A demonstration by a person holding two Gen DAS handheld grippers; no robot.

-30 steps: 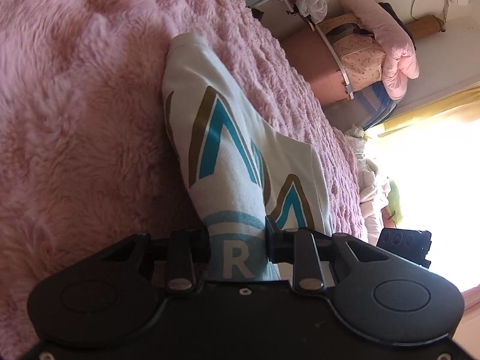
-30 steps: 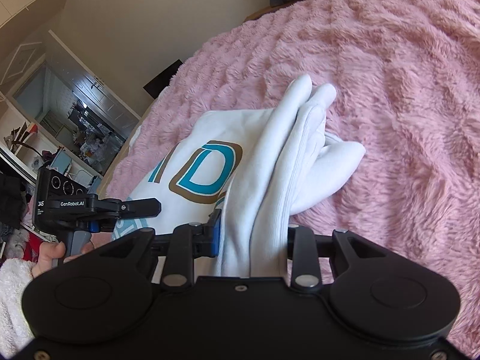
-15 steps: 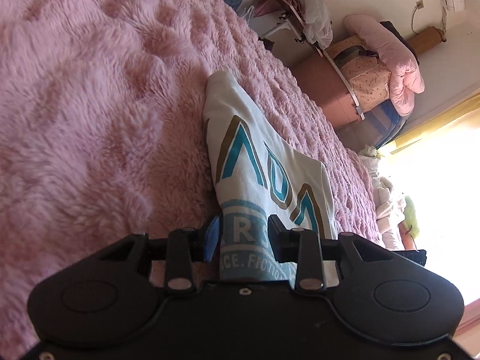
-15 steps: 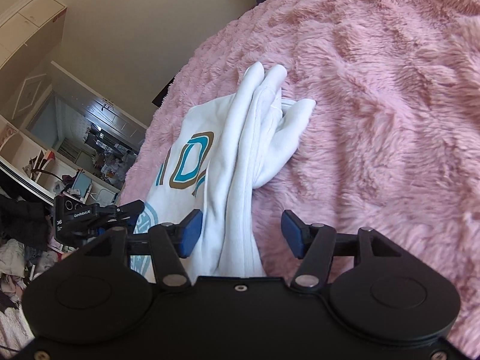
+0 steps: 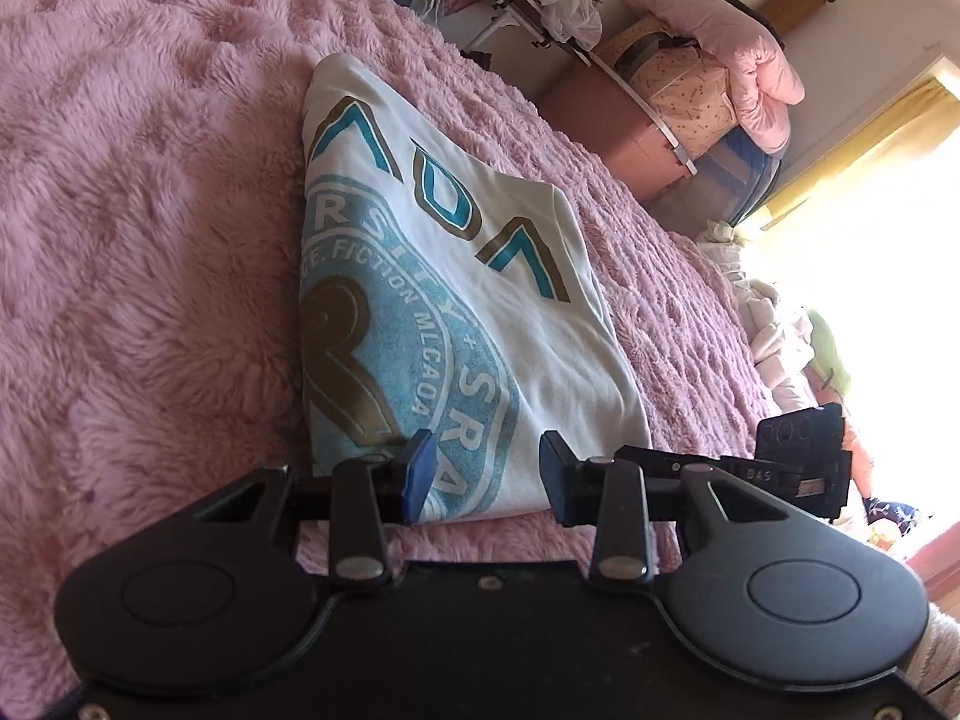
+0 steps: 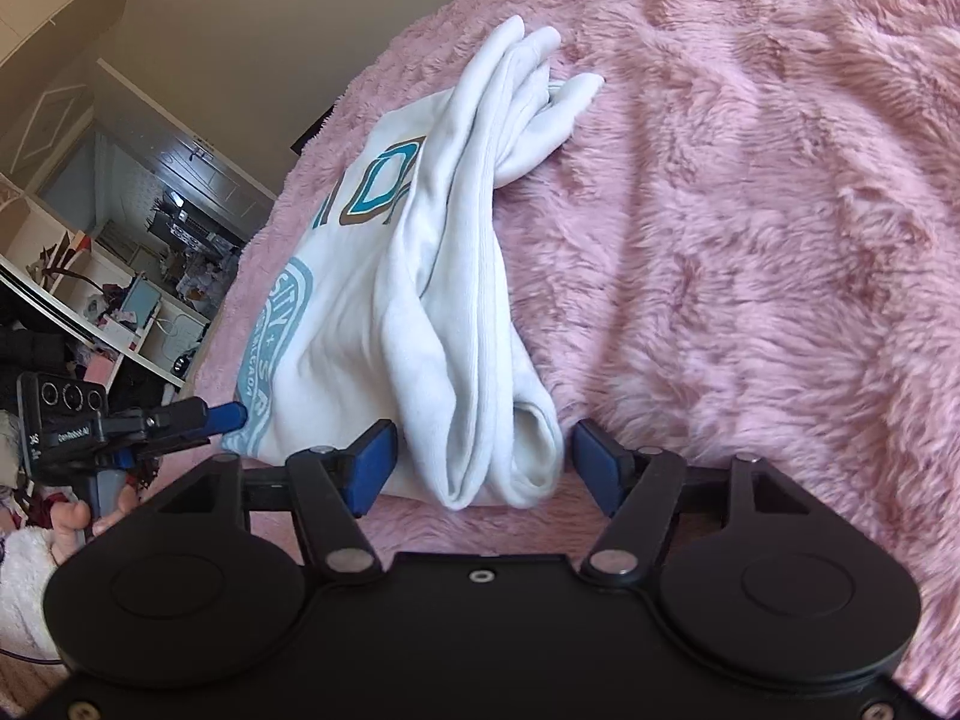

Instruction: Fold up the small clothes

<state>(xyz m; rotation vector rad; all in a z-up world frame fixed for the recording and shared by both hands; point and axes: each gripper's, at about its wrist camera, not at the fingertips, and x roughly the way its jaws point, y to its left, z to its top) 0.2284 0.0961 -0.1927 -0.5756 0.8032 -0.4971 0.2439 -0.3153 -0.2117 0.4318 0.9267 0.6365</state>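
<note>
**Item: folded white shirt on pink fur bedspread**

White shirt (image 5: 456, 300) — printed with teal-and-bronze letters and a pale blue round crest — lies folded on the pink shaggy bedspread (image 5: 150, 240). Printed face up on the left-wrist side; on the right-wrist side its plain white sleeves (image 6: 480, 276) are gathered in a long bundle along the edge, cuff ends fanned out at the far end.

Left gripper (image 5: 483, 471): blue pads spread and opening, set at the shirt's near hem. The hem's printed corner shows in the gap; neither pad presses on it.

Right gripper (image 6: 483, 462): blue pads spread wide and opening, one on each side of the rolled near end of the sleeve bundle. Cloth sits between them, clear of both pads — nothing pinched.

Each gripper shows in the other's view at the shirt's opposite near corner. A hand (image 6: 72, 528) in a fluffy white sleeve (image 6: 24, 594) holds the left one.

Surroundings: bedding and storage boxes (image 5: 678, 96) stacked beside a bright curtained window (image 5: 870, 192); cluttered shelves (image 6: 120, 294) off the bed's other side.
</note>
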